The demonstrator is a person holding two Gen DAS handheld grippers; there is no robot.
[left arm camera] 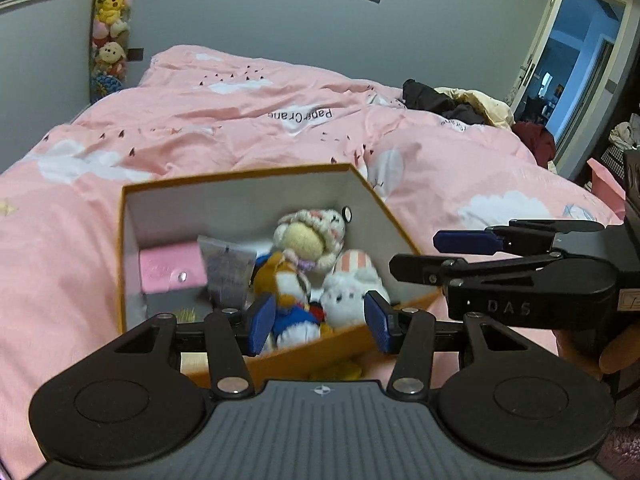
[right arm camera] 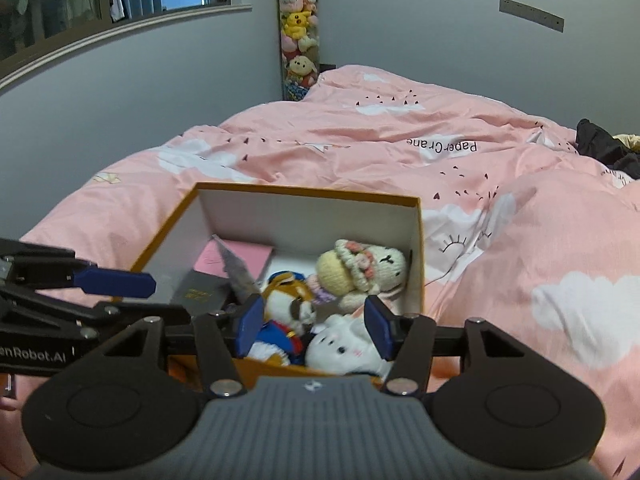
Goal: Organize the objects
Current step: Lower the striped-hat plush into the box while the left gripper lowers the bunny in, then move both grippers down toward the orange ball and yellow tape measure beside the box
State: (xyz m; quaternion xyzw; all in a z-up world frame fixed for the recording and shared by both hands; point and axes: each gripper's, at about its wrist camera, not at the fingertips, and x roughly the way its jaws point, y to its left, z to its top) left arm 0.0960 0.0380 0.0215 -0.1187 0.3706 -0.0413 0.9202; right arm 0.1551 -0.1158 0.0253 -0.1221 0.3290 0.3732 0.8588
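Orange cardboard box with white interior sits on the pink cloud-print duvet, near the bed's near edge, lid off. Inside: pink snap wallet against the box's left wall, dark flat booklet with gold print beside it, grey printed sachet standing tilted mid-box. Right half holds 3 plush toys touching each other: cream knitted doll with flower bonnet toward the back right corner, orange-and-blue duck plush at the front, white bunny plush at the front right.

Your left gripper hovers over the box's front edge, jaws about half open, blue pads clear of the toys, nothing held. Your right gripper is the same: roughly half open, empty, above the front edge. Each shows up in the other's view beside the box, not touching it.

Dark clothes pile lies at the bed's far right corner.
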